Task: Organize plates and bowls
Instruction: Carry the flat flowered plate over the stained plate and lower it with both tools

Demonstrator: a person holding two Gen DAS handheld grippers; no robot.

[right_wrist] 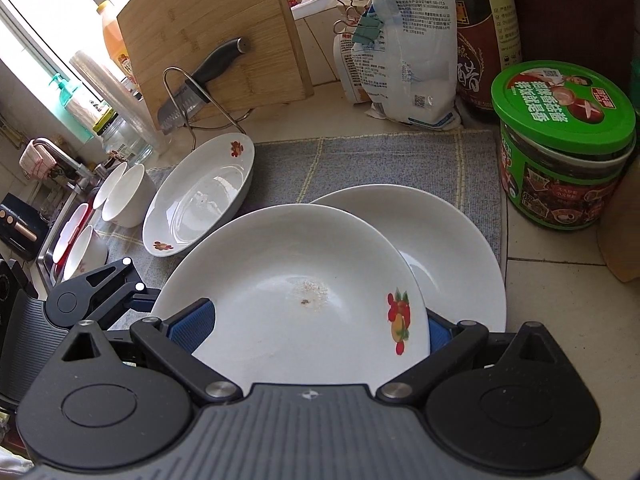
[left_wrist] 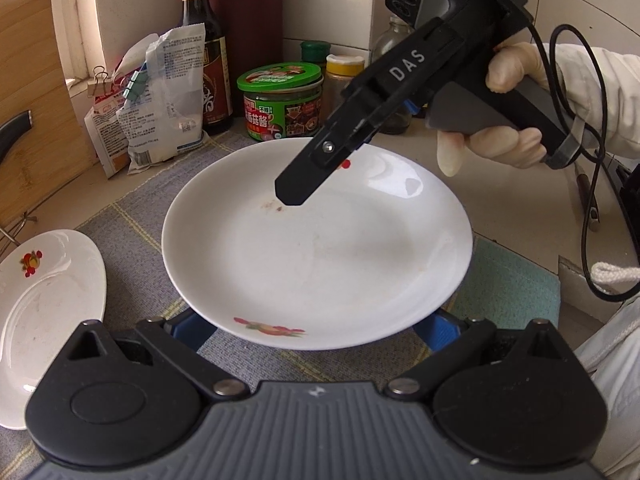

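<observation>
left gripper (left_wrist: 316, 334): level, jaws grasping near rim of round glossy white plate (left_wrist: 316, 248) over grey woven mat (left_wrist: 132, 216) | right gripper (right_wrist: 318, 330): tilted down, gloved hand (left_wrist: 504, 120), jaws grasping fruit-printed plate (right_wrist: 288, 304) overlapping it

The left gripper's blue fingertips (left_wrist: 188, 330) are mostly hidden beneath the plate (left_wrist: 316, 240). A second plate (left_wrist: 44, 312) is cut off by the frame's left edge.
</observation>
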